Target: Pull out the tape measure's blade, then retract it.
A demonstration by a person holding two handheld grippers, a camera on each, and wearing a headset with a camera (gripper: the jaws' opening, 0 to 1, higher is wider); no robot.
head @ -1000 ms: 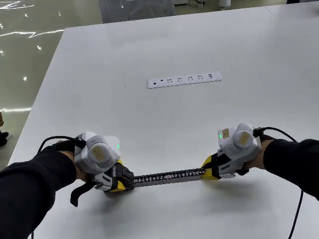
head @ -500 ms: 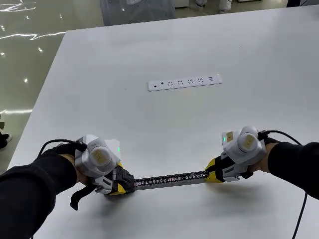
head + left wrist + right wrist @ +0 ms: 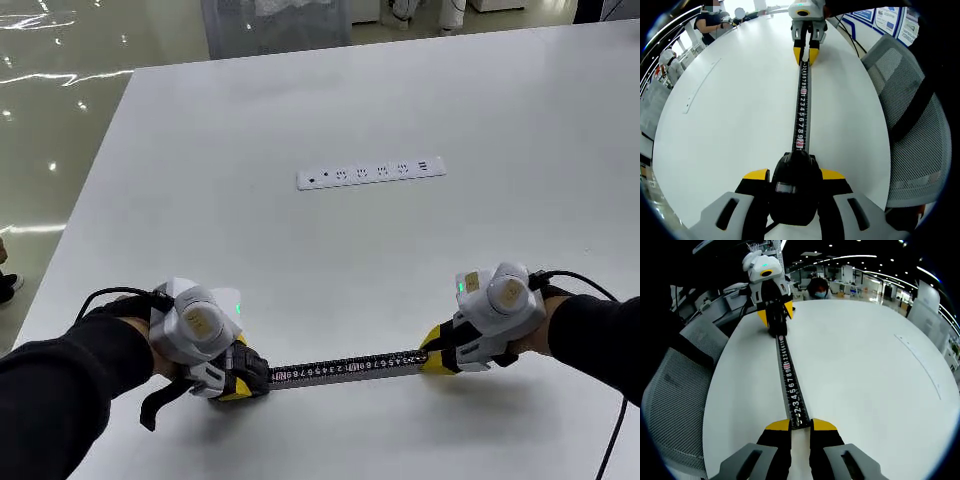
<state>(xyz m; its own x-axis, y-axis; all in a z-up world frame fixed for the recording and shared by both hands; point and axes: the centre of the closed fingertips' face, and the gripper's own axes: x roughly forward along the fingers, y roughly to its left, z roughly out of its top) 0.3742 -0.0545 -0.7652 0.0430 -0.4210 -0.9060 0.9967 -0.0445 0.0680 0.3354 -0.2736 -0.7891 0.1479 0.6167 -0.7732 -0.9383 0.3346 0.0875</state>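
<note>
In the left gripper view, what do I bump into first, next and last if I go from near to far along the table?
case → blade → right gripper

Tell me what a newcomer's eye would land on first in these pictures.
First comes the dark numbered blade, stretched flat along the near edge of the white table between the two tools. The left tool clamps the black tape measure case at one end, and the right tool pinches the blade's tip at the other. Farther back, a white power strip lies mid-table.
</note>
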